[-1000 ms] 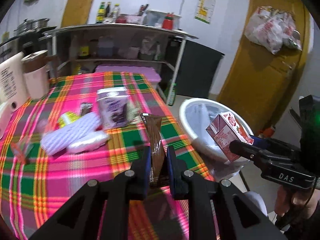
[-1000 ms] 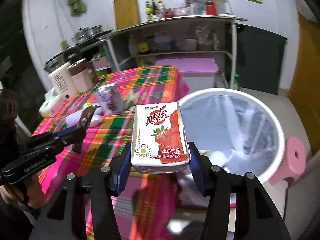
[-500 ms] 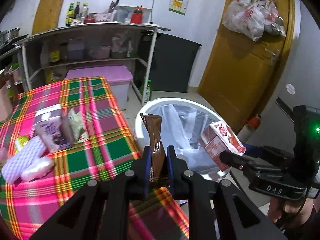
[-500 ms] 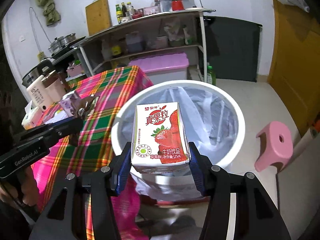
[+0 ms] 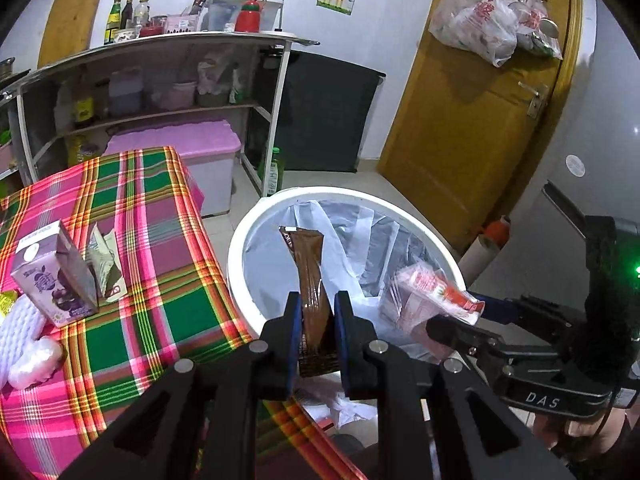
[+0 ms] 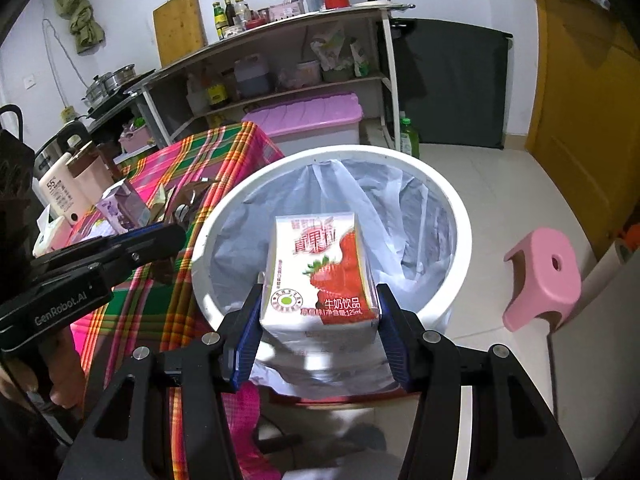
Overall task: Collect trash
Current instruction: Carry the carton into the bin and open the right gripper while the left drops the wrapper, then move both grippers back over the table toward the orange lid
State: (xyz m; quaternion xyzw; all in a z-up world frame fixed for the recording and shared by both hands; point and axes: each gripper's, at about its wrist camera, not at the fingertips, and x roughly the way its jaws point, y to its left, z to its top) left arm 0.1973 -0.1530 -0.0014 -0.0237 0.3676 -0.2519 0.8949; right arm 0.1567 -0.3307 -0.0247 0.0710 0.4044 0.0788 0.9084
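My left gripper [image 5: 316, 316] is clamped on one brown wrapper [image 5: 309, 276], blue pads pressing both sides, wrapper standing upright over the near rim of the white bin [image 5: 256, 220]. My right gripper [image 6: 318, 312] sits around one strawberry milk carton [image 6: 318, 268], which looks blurred and tilted; pads are right at its sides, but I cannot tell if they are pressing or already let go. Carton is over the bin opening, above the clear liner bag [image 6: 400, 216].

In the left wrist view the right gripper [image 5: 456, 320] comes in from the right with the same carton [image 5: 428, 296] at its tips, over the bin's right side. In the right wrist view the left gripper [image 6: 160, 240] shows at left, over the bench edge beside the bin.

One bin, one liner. On the bench [image 5: 140, 208], plaid cloth, trash not yet collected: one purple milk carton [image 5: 52, 276] upright, one torn pale packet [image 5: 106, 264] just beside it, one white ribbed pad [image 5: 18, 320], one clear plastic wad [image 5: 36, 360] at the left edge. Two bottles, cream and pink [image 6: 60, 188], at the bench's far end. One pink stool [image 6: 548, 276] on the floor right of the bin. One bag bundle [image 5: 492, 20] hanging on the door.
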